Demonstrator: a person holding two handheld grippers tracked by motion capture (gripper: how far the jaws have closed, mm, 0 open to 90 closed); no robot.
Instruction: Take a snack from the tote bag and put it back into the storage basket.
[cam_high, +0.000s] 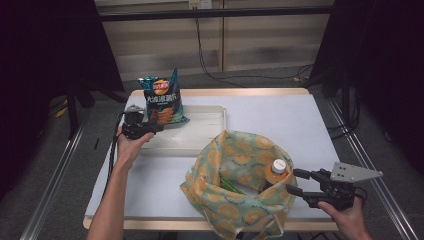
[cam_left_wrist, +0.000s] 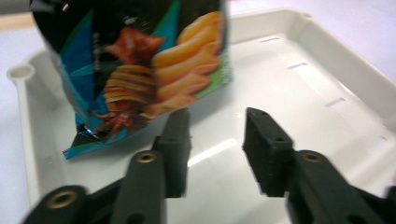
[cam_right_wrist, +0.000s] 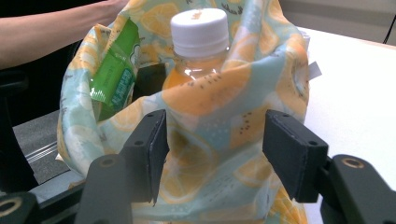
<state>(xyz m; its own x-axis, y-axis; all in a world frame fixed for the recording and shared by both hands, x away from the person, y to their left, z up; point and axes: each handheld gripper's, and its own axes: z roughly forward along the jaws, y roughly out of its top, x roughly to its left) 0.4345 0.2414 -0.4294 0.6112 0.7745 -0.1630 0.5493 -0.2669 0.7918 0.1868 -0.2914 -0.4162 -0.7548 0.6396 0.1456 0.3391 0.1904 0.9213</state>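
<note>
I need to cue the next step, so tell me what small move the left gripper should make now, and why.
Probably draw the left gripper back from the chip bag and head toward the cloth bag. Its jaws are open with nothing between them, and the chip bag stands in the white tray. A bottle and a green packet sit in the cloth bag, beside the right gripper.

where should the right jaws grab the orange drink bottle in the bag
Probably the neck just under the white cap of the orange drink bottle, coming from above: it stands upright in the fabric bag, whose cloth covers its body, leaving the top exposed.
</note>
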